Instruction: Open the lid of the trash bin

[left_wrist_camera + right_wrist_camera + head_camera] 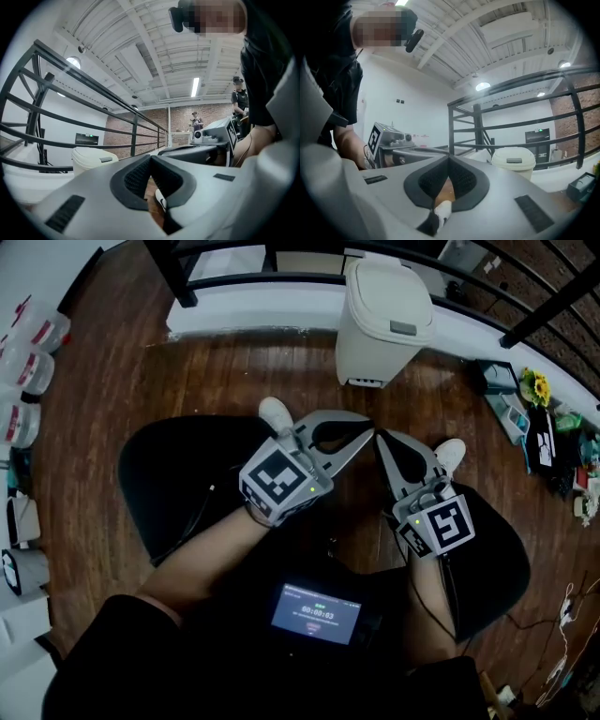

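1. Now, the trash bin [384, 320] is seen on the wooden floor [225, 371], set against the white ledge [262, 307] under the black railing [281, 279], with its lid [386, 292] shut flat.
2. The left hand-held gripper [366, 430] is held low, well apart from the bin. Its jaws are pressed together at the tips and nothing is gripped.
3. The right hand-held gripper [382, 439] is held just beside it, the two tips almost meeting. Its jaws are likewise closed on nothing.
4. A white shoe [276, 414] is glimpsed beneath the left hand-held gripper.
5. The bin is caught off to one side in each gripper view.
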`<action>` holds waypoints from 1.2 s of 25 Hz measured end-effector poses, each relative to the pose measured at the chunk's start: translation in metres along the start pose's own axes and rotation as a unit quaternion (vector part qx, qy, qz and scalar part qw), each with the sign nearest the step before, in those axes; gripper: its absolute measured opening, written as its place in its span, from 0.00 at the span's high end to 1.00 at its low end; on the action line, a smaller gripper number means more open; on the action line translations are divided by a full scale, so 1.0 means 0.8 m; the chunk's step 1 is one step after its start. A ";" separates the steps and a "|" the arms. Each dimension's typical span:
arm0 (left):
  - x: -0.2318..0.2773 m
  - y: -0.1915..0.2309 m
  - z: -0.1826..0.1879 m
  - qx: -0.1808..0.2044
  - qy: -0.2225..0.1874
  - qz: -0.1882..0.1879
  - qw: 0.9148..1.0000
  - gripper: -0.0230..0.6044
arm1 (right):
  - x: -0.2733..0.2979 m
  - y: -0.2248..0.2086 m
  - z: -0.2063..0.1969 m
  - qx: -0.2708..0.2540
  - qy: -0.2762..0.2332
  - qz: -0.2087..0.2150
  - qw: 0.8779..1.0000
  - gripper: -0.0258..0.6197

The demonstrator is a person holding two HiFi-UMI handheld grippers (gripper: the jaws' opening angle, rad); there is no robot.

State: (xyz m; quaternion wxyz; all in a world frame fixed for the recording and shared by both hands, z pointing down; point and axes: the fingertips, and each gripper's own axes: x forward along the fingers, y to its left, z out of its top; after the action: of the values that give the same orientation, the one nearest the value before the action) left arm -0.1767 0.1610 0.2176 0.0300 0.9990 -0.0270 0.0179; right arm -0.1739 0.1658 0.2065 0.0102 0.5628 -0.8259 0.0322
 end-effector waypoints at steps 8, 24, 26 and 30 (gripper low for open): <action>0.059 0.042 0.018 0.040 0.014 0.053 0.998 0.91 | 0.040 -0.088 -0.006 0.042 0.012 0.011 0.999 0.95; 0.149 0.149 0.025 0.035 0.038 0.147 0.988 0.91 | 0.105 -0.211 0.006 -0.022 0.043 0.075 0.996 0.95; 0.170 0.159 0.011 0.017 0.048 0.149 0.987 0.91 | 0.107 -0.225 -0.002 -0.037 0.041 0.090 0.994 0.95; 0.211 0.182 -0.019 -0.019 0.042 0.163 0.986 0.91 | 0.111 -0.260 -0.029 -0.049 0.052 0.105 0.992 0.95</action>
State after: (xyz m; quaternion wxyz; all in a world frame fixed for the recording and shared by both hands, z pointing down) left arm -0.0166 0.0081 0.2474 0.0471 0.9788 -0.1886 0.0639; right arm -0.0132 0.0086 0.2433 0.0772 0.4691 -0.8795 0.0216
